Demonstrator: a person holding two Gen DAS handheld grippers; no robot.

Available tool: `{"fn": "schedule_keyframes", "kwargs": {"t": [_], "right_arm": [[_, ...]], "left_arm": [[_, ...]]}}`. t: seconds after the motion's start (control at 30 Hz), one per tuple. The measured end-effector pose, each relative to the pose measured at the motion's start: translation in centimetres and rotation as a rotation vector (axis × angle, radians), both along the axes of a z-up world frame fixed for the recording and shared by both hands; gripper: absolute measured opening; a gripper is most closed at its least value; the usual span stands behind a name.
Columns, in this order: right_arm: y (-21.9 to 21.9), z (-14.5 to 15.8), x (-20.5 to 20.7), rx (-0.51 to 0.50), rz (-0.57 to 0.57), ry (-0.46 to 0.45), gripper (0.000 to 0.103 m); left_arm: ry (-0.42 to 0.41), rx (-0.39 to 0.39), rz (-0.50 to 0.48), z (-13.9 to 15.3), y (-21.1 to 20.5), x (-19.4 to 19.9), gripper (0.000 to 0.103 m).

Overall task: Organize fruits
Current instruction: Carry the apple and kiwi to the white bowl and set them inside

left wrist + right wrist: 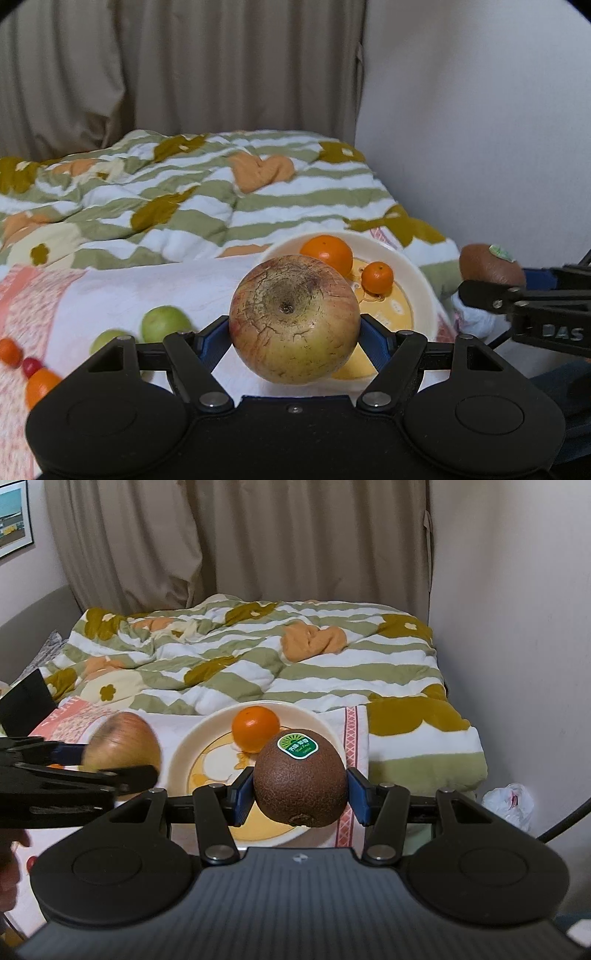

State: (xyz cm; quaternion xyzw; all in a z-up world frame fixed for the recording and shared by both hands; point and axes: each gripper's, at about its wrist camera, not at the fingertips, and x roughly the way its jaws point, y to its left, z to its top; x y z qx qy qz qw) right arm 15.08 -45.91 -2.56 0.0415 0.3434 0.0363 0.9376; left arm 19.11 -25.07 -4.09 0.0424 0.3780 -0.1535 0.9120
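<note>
Left wrist view showed the biggest thing first: a green/white striped quilt (207, 192) w/ mustard flowers and orange hearts, filling the bed up to beige curtains (184, 66) and a white wall (480, 129). Nearer the cam lay a white cloth (155, 280) w/ pink pattern at its edge, and on it a cream plate (421, 291) w/ yellow centre. Left gripper (294, 334) was clamped on a yellowish-red apple (294, 319), blue pads pressed to both sides, stem pit facing the cam, apple held off the cloth in front of the plate's near-left rim. Right gripper (300, 795) gripped a brown kiwi (300, 779) w/ green sticker on top, pads tight to both sides, over the plate's near-right part (184, 753); same kiwi (491, 264) seen at the right edge of left wrist view, beside the plate. On the plate: a large orange (327, 254) at the far side and a smaller mandarin (376, 277) just right of it, apart or touching — couldn't tell. Right wrist view showed only the large orange (255, 723), directly behind the kiwi. Loose on the cloth at left: two green fruits (164, 323), one partly hidden by the gripper arm, then at the far left edge a small orange fruit (9, 352), a tiny red one (31, 365) and another orange one (40, 386), blurred. A white plastic bag (511, 803) lay low by the wall, and a framed picture (13, 515) hung upper left.
</note>
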Motion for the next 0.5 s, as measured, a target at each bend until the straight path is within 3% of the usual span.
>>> {"fn": "schedule_keyframes", "kwargs": {"t": [0.27, 0.5], "right_arm": [[-0.9, -1.9, 2.8, 0.000, -0.032, 0.037, 0.067], [-1.7, -3.2, 4.3, 0.005, -0.065, 0.071, 0.067]], "left_arm": [[0.030, 0.101, -0.077, -3.8, -2.4, 4.2, 0.077], [0.031, 0.181, -0.129, -5.5, -4.3, 5.5, 0.078]]}}
